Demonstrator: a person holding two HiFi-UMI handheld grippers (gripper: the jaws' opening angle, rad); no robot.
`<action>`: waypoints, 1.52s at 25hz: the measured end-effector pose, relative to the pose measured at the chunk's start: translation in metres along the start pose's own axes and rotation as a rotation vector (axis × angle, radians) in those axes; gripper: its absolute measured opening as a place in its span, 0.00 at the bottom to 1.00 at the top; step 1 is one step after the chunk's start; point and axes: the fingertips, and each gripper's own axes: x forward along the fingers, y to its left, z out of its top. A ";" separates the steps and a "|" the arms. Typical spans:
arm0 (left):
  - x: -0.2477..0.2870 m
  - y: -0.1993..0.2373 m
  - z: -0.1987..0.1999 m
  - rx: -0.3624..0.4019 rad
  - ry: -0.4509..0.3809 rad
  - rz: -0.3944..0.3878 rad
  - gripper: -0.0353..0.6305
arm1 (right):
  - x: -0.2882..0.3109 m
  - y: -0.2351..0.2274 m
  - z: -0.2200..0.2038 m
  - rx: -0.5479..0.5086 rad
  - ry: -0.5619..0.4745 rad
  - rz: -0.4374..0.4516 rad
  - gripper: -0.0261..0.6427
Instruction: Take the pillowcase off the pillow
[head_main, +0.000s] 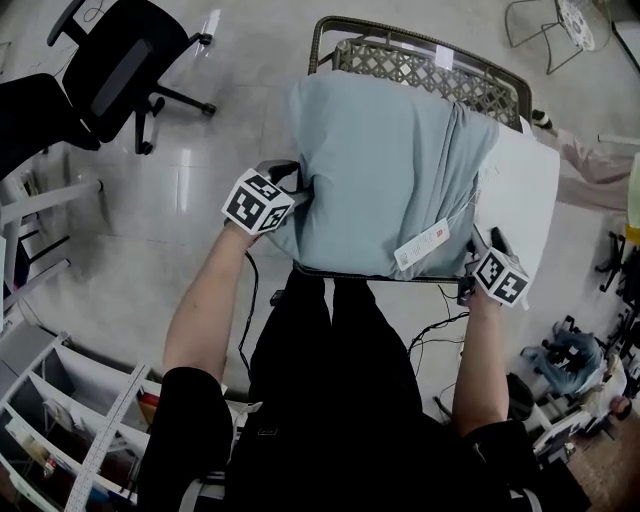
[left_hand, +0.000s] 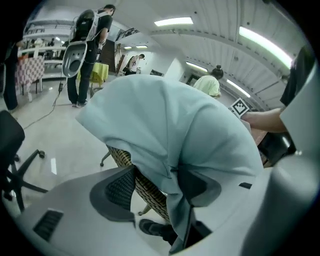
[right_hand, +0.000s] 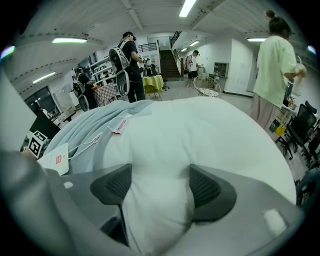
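Observation:
A light blue pillowcase covers most of a pillow lying on a wicker chair. The bare white pillow sticks out of it on the right. My left gripper is at the case's near left edge. In the left gripper view the left gripper is open: a fold of the pillowcase hangs against the right pad, and the left pad stands apart with the wicker chair showing in the gap. My right gripper is shut on the pillow's near corner. Both pads of the right gripper press into the white pillow.
White tags hang at the case's near edge. A black office chair stands at the far left, and shelves at the near left. Cables lie on the floor. A person in a pale green shirt stands close by.

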 end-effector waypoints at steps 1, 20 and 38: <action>0.000 -0.002 0.002 0.033 -0.002 0.025 0.46 | 0.000 0.000 -0.001 0.002 0.000 0.002 0.60; -0.104 0.008 0.037 -0.196 -0.247 0.198 0.07 | 0.001 -0.004 -0.001 0.012 0.022 0.007 0.60; -0.169 0.049 0.000 -0.207 -0.255 0.298 0.07 | -0.004 -0.003 -0.002 -0.012 0.055 -0.005 0.59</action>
